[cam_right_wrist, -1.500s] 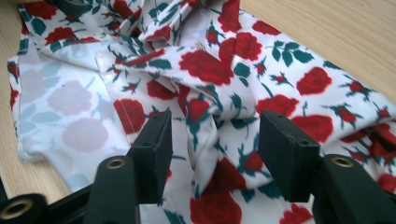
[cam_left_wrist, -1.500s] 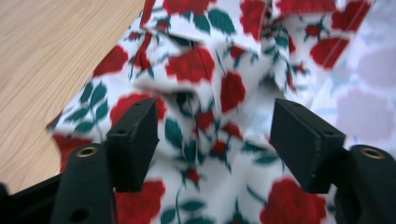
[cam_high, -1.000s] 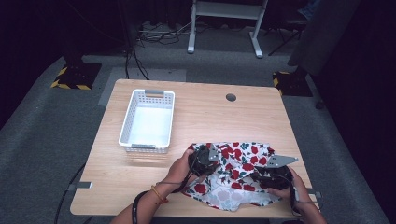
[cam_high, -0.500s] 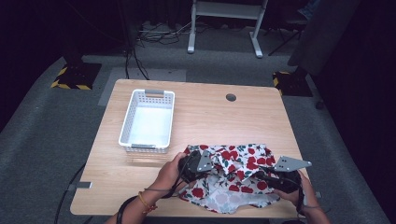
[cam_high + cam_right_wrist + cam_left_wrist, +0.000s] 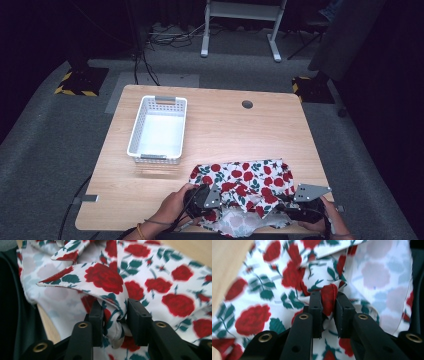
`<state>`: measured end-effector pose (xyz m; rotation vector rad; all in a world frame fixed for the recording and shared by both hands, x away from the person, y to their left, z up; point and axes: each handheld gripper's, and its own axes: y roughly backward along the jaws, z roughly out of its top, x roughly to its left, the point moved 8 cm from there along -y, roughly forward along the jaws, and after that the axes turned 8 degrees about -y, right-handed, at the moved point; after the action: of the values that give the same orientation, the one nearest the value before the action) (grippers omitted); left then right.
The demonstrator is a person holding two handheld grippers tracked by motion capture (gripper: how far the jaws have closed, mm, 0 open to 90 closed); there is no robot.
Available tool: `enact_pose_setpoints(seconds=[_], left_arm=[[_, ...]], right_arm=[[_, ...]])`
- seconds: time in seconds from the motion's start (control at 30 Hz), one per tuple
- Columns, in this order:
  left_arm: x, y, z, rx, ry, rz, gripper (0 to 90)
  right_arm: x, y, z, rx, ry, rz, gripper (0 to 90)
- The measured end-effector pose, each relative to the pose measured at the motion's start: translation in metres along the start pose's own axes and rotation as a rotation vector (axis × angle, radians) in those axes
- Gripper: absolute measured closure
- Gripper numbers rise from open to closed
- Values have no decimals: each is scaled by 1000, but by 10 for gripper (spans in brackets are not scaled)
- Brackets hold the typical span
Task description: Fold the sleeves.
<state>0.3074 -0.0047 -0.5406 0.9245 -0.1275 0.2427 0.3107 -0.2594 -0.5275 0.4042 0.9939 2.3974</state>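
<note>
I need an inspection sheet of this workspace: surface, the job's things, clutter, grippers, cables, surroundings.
Surface: wooden table, with a round hole near the far edge.
Job's things: rose-print cloth, rumpled at the near edge, partly over it.
Clutter: white basket, nothing seen inside.
Grippers: left gripper shut on a fold of the cloth; right gripper shut on another fold.
Cables: one cable hangs at the table's left side; more lie on the floor behind.
Surroundings: grey carpet, white frame legs, dark background.
</note>
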Motion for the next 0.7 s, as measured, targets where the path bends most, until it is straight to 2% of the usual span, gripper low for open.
enact_pose_setpoints(seconds=[0.07,0.17,0.23,0.3,0.4,0.43,0.57,0.7], left_arm=[[-1,-1,-7,9,11,-7,767],[-2,-3,-15,20,26,-9,767],[-2,-3,-18,21,32,-11,764],[-1,-3,-19,12,42,-10,765],[2,-4,-19,14,45,7,762],[3,-4,-19,9,47,6,762],[12,-7,-19,4,73,18,759],[24,-11,-17,17,77,40,744]], right_arm=[[0,-1,-7,26,2,3,638],[-1,-5,-18,51,-24,10,634],[-4,-8,-24,65,-31,-4,634],[-5,-8,-24,53,-47,-2,634],[-9,-8,-27,67,-41,-37,628],[-10,-9,-26,63,-47,-35,624],[-14,-11,-24,51,-59,-51,625],[-25,-15,-19,26,-94,-74,626]])
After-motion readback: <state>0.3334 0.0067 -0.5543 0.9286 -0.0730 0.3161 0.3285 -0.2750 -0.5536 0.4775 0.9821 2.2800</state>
